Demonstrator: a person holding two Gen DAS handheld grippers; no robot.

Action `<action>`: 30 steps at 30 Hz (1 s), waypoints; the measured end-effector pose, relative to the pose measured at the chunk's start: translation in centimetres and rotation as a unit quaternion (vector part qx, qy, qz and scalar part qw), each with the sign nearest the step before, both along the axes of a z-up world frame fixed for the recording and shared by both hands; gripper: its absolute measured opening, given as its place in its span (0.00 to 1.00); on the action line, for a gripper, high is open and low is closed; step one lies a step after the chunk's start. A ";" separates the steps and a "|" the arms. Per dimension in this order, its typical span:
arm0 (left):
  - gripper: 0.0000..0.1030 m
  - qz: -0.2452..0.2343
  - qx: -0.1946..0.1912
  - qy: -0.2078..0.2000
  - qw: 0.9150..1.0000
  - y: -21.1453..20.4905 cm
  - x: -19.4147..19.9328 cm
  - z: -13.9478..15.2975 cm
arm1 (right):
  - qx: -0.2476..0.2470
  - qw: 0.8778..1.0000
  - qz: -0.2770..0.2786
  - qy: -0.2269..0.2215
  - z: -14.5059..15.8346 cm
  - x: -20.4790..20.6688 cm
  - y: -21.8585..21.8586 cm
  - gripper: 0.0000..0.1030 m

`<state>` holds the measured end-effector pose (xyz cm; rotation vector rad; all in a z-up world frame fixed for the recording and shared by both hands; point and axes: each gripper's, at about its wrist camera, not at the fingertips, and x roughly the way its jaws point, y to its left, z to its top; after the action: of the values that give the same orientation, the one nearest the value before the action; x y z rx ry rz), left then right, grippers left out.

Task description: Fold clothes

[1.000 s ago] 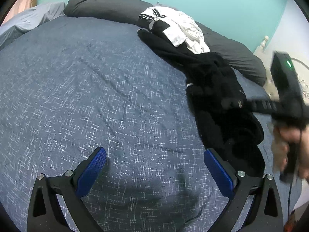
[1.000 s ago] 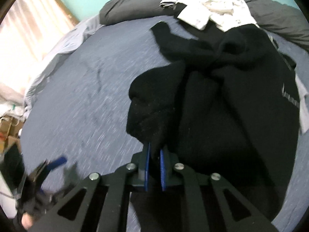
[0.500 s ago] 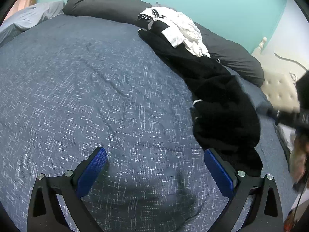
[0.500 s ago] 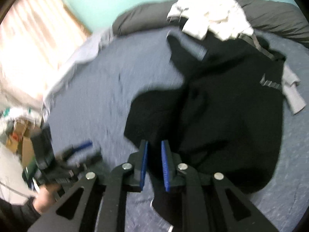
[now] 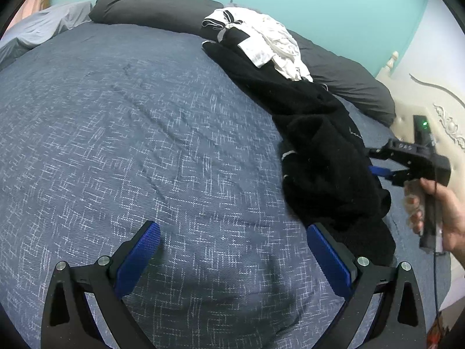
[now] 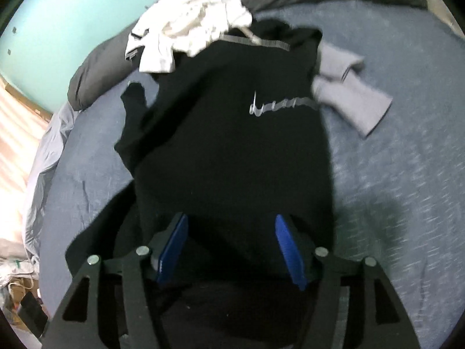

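Observation:
A black garment (image 5: 325,157) with a white logo (image 6: 273,104) lies crumpled on the blue bed cover (image 5: 130,133), to the right in the left wrist view. It fills the middle of the right wrist view (image 6: 232,151). My left gripper (image 5: 232,250) is open and empty over bare cover, left of the garment. My right gripper (image 6: 231,226) is open, its blue pads (image 6: 286,244) either side of the garment's near part. In the left wrist view the right gripper (image 5: 375,161) shows at the garment's right edge, held by a hand.
A white garment (image 5: 270,43) lies at the far end of the pile (image 6: 189,29). A grey garment (image 6: 348,93) lies right of the black one. Dark grey pillows (image 5: 151,5) line the teal wall. A cream headboard (image 5: 430,107) stands at right.
My right gripper was shut on the black garment's edge and has opened. The garment has shifted and now lies flatter under it. The left gripper has hardly moved.

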<state>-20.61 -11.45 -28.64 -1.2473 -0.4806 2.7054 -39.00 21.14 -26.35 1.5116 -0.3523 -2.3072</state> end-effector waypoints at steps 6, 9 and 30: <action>1.00 -0.002 0.002 -0.002 1.000 0.1 -0.1 -0.1 | 0.009 0.996 0.090 0.010 -0.9 2.1 -4.9 0.25; 1.00 -0.002 0.006 -0.005 1.000 0.1 0.0 -0.2 | 0.006 0.994 0.107 0.017 -0.8 2.3 -6.5 0.03; 1.00 0.029 0.005 -0.001 1.000 -3.3 1.7 1.0 | 0.021 0.983 0.159 0.095 4.2 7.5 -10.3 0.20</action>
<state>-18.95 -14.72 -27.67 -1.2543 -0.5367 2.7452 -31.51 10.83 -22.10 1.2477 -0.0093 -2.1879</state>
